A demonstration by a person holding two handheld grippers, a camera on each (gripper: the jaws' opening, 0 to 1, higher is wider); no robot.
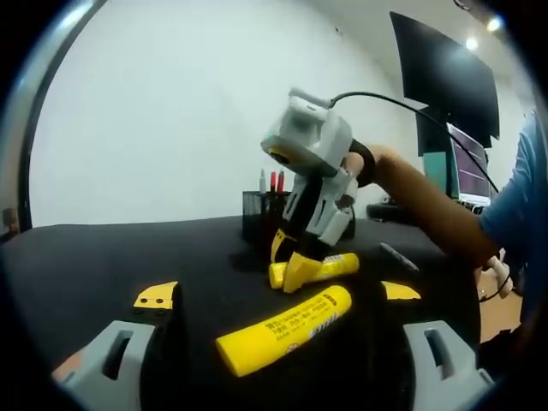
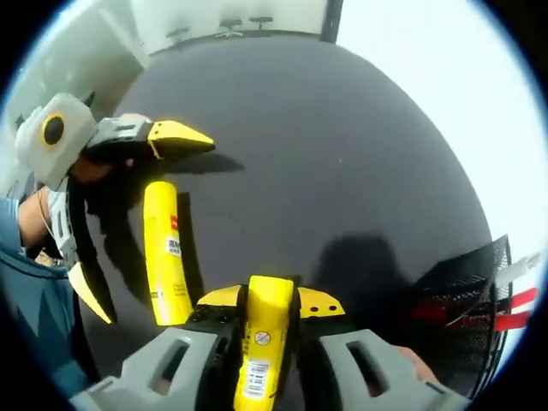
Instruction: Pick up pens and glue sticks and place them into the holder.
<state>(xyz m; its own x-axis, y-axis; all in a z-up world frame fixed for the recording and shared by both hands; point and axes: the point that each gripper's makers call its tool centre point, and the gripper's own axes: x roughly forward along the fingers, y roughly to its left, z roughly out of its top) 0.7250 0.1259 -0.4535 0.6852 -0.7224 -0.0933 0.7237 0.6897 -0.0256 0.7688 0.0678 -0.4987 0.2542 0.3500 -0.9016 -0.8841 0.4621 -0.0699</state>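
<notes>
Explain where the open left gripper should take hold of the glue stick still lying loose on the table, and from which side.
Grip the loose glue stick around the middle of its barrel, coming down from above with the left gripper jaws across its width. It lies flat on the black table, so the round sides are free, while its ends probably offer a poorer hold.

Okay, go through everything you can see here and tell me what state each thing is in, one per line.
Right gripper: shut on a glue stick.
Left gripper: open, holding nothing.
Second glue stick: lying on the black table, between the left jaws.
Mesh holder: upright, red pens already inside.
</notes>
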